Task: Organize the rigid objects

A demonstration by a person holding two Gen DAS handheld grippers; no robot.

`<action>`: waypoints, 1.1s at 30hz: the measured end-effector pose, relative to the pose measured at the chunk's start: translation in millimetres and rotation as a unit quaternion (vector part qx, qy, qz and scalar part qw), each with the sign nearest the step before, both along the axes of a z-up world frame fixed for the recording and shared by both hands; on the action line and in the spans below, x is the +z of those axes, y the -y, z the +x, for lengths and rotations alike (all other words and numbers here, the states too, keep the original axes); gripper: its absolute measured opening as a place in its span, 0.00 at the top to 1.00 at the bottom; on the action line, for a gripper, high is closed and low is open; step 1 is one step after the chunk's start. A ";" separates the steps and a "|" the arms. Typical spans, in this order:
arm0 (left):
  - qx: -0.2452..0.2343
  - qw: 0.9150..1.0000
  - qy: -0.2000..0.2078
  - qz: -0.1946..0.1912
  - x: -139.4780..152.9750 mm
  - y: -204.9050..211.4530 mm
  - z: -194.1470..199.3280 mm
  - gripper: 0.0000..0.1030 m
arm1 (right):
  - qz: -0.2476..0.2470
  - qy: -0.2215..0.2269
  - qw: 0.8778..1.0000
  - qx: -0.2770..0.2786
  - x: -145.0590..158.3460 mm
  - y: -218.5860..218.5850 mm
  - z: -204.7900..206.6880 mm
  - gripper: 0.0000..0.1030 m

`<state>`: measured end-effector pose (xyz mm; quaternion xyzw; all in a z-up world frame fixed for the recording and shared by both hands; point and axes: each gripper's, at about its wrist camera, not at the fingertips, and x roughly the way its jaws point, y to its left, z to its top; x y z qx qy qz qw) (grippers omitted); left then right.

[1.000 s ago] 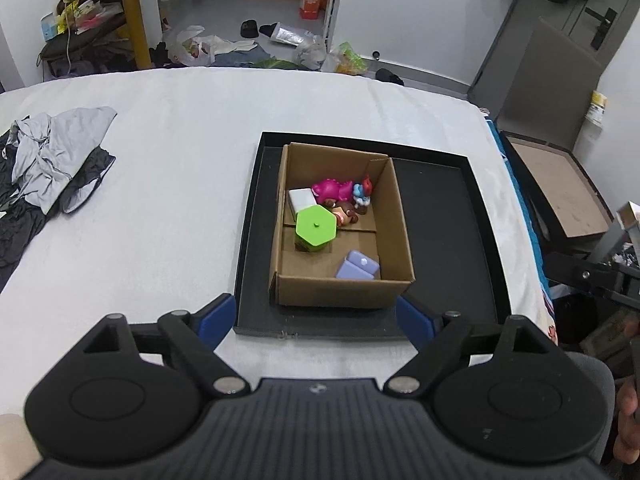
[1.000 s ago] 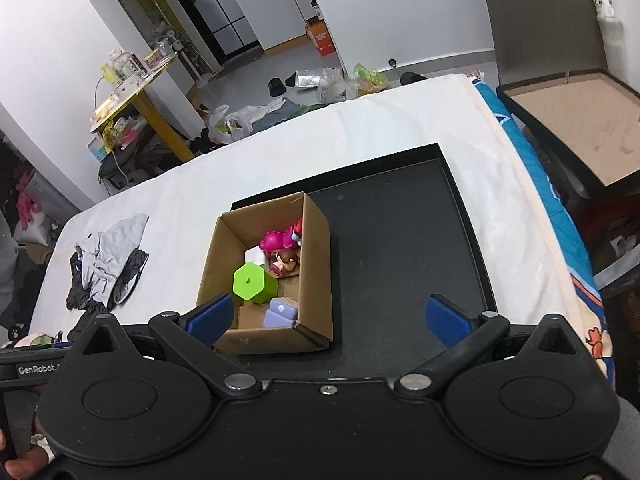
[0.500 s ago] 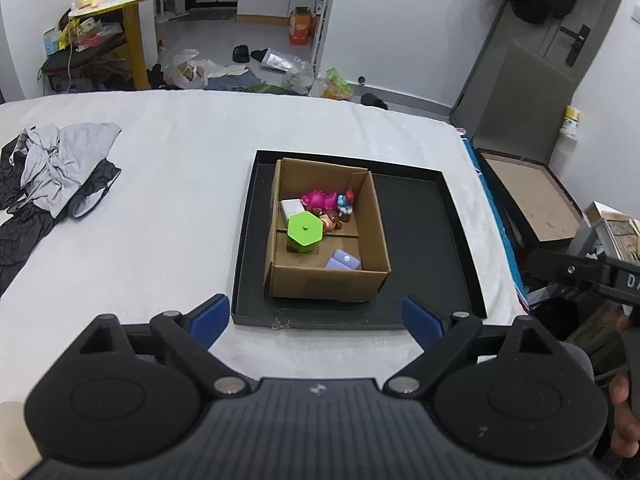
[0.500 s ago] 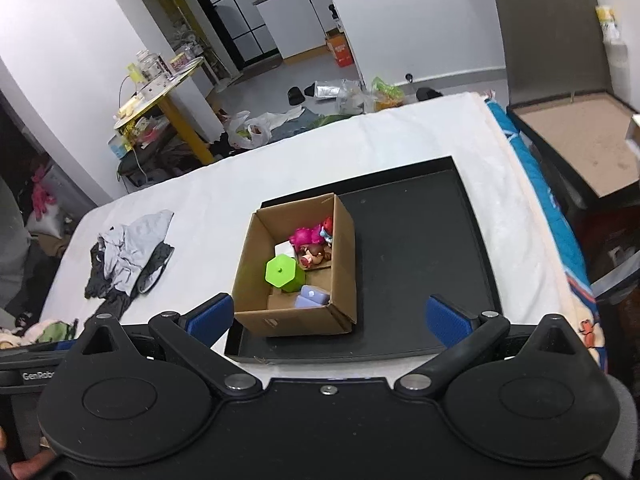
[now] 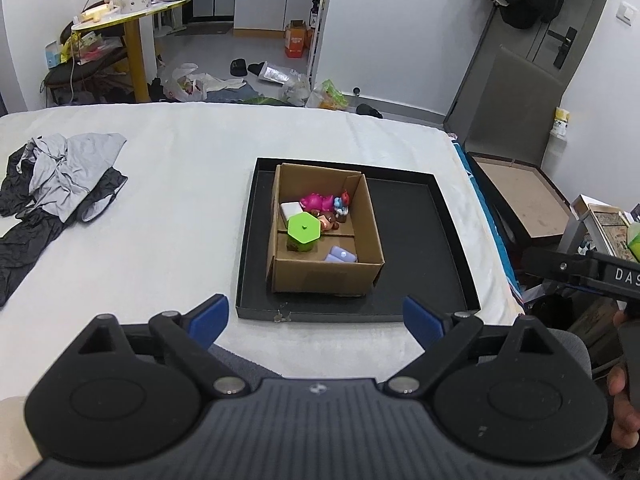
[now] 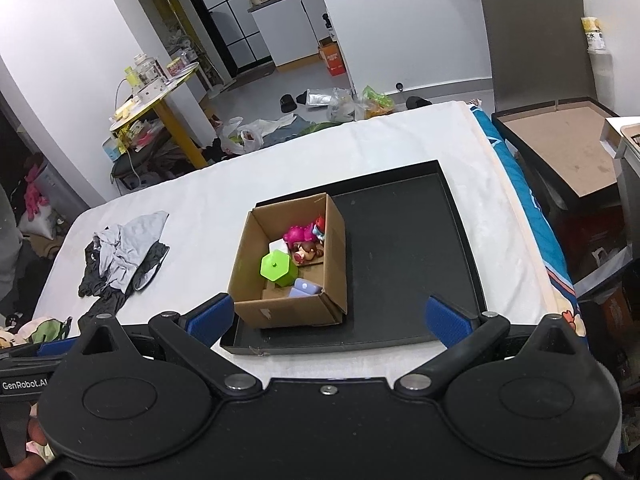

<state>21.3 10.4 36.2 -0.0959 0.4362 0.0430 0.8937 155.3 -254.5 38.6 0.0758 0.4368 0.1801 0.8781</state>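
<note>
White bed (image 5: 168,208), black tray (image 5: 448,240) on it, and the box (image 5: 328,276) sits in the tray's left half with the toys (image 5: 316,216) inside. Left gripper (image 5: 316,320) and right gripper (image 6: 326,316) hang clear, jaws spread, empty. Risk: a clumsy reach could tip the light box.

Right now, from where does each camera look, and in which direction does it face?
Left wrist: sits on the left gripper, looks down and forward at the cardboard box in the black tray; open jaws show, and a hand at the right edge.
Right wrist: sits on the right gripper, looks down from further right; open jaws show.
Shared: box, tray, green hexagonal toy, grey clothes.
</note>
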 end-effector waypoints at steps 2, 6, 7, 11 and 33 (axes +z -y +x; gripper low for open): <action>0.001 1.000 -0.001 -0.002 -0.9 0.4 -2.8 0.09 | 0.000 0.001 1.000 0.000 -0.4 1.0 -2.1 0.00; 0.002 1.000 -0.003 -0.004 -3.9 0.7 -6.3 0.09 | -0.001 0.001 1.000 0.000 -1.5 2.0 -6.2 0.00; 0.002 1.000 -0.003 -0.004 -4.3 1.0 -7.0 0.09 | -0.002 0.001 1.000 0.000 -1.8 2.1 -7.7 0.00; 0.002 1.000 -0.006 -0.003 -5.8 2.0 -10.0 0.09 | -0.002 0.000 1.000 0.005 -2.6 3.0 -13.9 0.00; -0.001 1.000 -0.024 0.004 -14.9 5.2 -9.8 0.09 | -0.010 -0.008 1.000 0.005 -10.6 5.9 -15.9 0.00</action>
